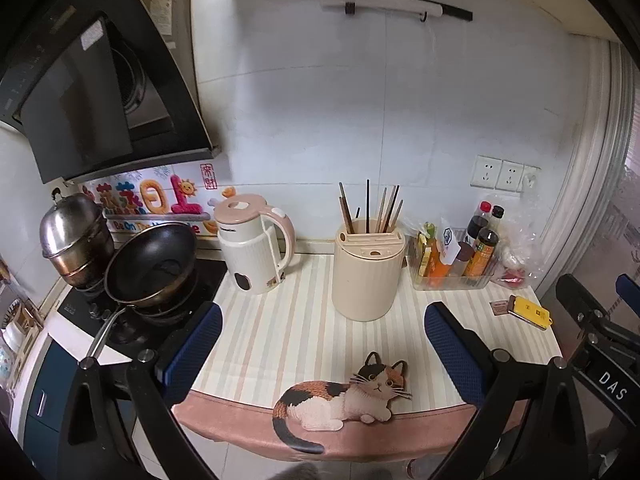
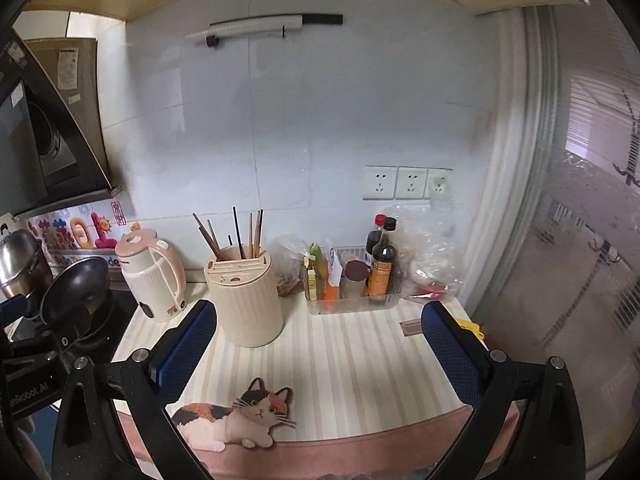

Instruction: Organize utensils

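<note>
Chopsticks (image 1: pixel 374 209) upright in holder (image 1: pixel 368 270) (fanned slightly), both grippers seemingly empty

I am seeing a cream, ribbed utensil holder (image 1: pixel 367 276) carrying brown and black chopsticks (image 1: pixel 370 208). The counter mat (image 1: pixel 292 332) is showing pale cream and beige stripes with a pink border and a calico cat print (image 1: pixel 340 398) in orange, black and white. The kettle (image 1: pixel 256 244) is wearing white with a pink lid and handle. My gripper pads (image 1: pixel 452 344) are showing dark blue on black frames.
</note>
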`<state>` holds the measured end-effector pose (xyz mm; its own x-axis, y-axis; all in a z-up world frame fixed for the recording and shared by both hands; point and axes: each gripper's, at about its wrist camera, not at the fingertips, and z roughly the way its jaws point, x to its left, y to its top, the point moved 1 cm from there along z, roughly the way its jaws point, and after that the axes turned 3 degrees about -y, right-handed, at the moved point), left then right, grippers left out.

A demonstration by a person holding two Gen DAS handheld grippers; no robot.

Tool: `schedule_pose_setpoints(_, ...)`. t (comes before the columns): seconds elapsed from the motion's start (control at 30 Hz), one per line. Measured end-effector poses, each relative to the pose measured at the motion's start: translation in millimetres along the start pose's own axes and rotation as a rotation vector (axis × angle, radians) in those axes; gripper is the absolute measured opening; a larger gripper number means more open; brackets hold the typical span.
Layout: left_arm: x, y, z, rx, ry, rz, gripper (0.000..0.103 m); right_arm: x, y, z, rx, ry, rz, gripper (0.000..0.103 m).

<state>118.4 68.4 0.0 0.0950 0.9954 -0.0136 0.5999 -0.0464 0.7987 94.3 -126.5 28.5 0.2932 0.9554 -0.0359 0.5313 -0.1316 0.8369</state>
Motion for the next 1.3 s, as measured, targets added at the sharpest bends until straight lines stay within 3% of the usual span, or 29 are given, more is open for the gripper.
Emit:
schedule_pose_setpoints(0.27,2,-7,-7,0.011,0.032,-0.036,0.103,-2,1,-19,-0.011,0.022,-0.026,0.103)
schedule_pose_setpoints(0.83,-16,-10,-2,0.068,0.050,-0.014,0.103,-8,8,10,0.049,0.058,-0.071,0.103)
schedule_pose_setpoints(1.3,-14,-10,6,0.070,0.063,-0.015,0.103,-5,9,18,0.061,0.061,-0.083,0.103)
